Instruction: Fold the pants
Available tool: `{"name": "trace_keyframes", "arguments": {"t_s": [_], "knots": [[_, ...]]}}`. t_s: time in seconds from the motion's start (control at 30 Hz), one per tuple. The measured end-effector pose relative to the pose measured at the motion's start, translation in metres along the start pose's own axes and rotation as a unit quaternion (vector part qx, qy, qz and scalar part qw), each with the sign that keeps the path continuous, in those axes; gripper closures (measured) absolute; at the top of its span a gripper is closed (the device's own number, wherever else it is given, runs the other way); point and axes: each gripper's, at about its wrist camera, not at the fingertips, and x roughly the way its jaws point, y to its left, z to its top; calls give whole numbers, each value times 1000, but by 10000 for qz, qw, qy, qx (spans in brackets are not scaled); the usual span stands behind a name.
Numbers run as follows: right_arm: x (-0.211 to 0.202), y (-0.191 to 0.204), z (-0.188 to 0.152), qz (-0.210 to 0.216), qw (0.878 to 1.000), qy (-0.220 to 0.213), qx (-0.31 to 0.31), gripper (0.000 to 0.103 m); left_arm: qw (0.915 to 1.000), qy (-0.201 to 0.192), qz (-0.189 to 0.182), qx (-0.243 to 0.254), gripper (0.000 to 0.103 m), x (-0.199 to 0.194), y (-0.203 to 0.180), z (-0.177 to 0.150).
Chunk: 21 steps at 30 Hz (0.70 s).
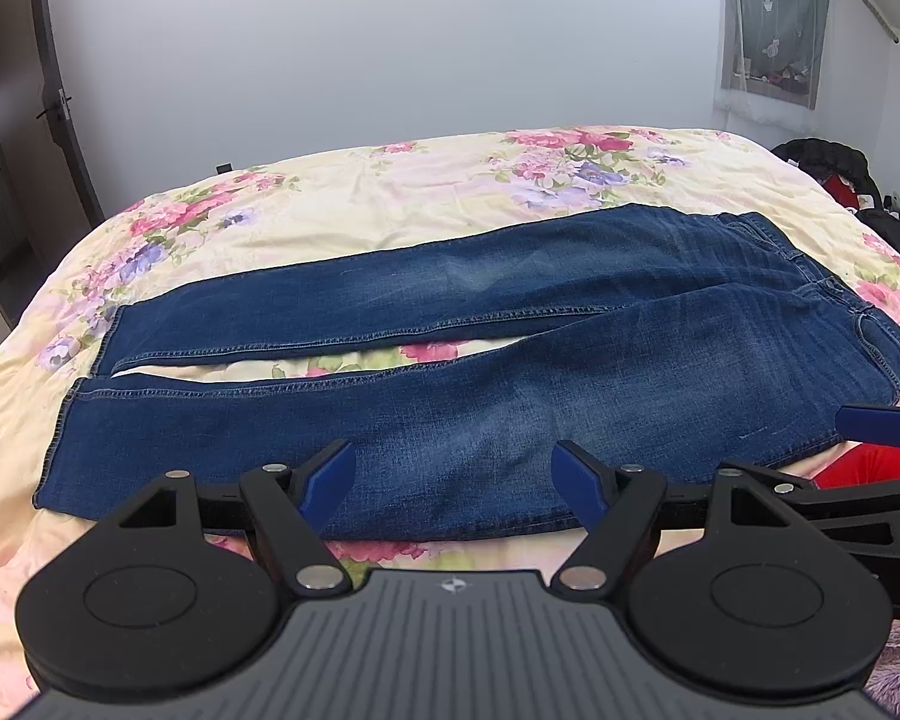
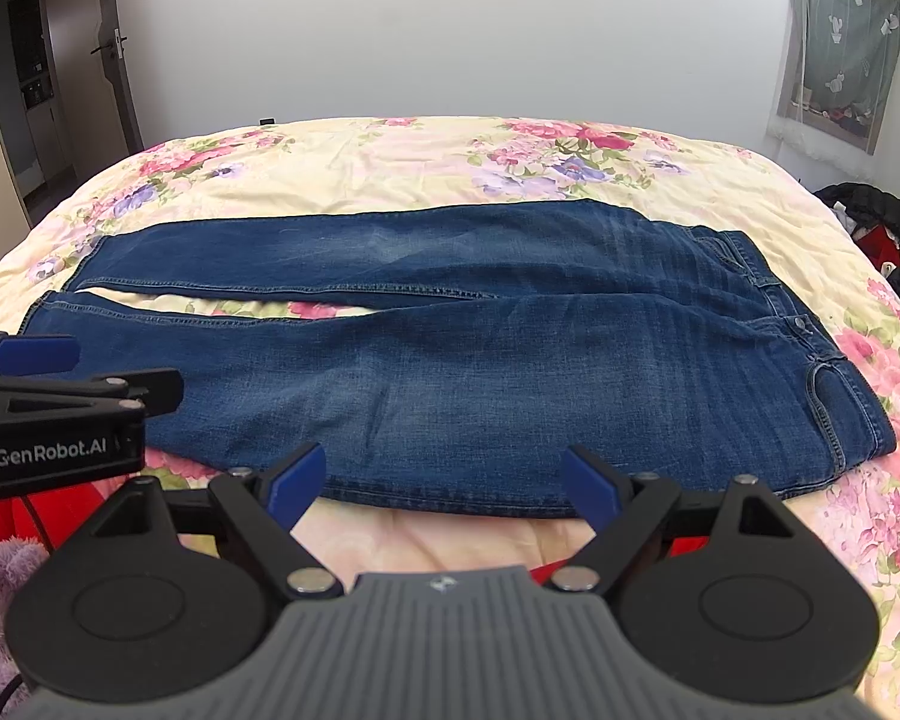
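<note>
Blue jeans [image 1: 450, 360] lie flat across a bed w/ a flowery cream bedspread [image 1: 390, 192], laid sideways: waist to the right, hems to the left. The two legs run side by side w/ a thin wedge of bedspread showing between them toward the hem end; they meet near the crotch, right of centre. Nothing folded yet. In the right wrist view the jeans [image 2: 450, 360] show a waist button and a pocket opening at the right end.

Left gripper [image 1: 453, 480] hangs over the near edge of the near leg, approx mid-leg, blue pads spread wide apart, nothing between them. Can't tell if the tips touch the denim. Right gripper [image 2: 444, 480] is likewise wide open and empty, at the near edge of the jeans closer to the thigh/waist part, tips just at the fabric edge.

Each gripper shows in the other's view: the right gripper's blue tip [image 1: 876, 423] sits at the right border of the left view, by the waist corner; the left gripper's body [image 2: 54, 420], w/ white lettering, sits at the left border of the right view, beside the near leg.

Room bits: white wall [image 1: 390, 48], dark door [image 1: 48, 120] at left, a small window w/ sheer curtain [image 1: 774, 24] at upper right, dark clothes piled [image 1: 834, 168] past the bed's right side. Something red [image 1: 858, 468] and a fuzzy purple thing [image 2: 0, 576] are near the bed's front edge
</note>
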Motion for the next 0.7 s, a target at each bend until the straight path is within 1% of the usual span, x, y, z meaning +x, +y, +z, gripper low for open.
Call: {"name": "trace_keyframes", "arguments": {"t_s": [0.7], "knots": [[-1, 0, 1, 12, 10000, -4, 31, 21, 10000, -5, 0, -13, 16, -2, 1, -1]]}}
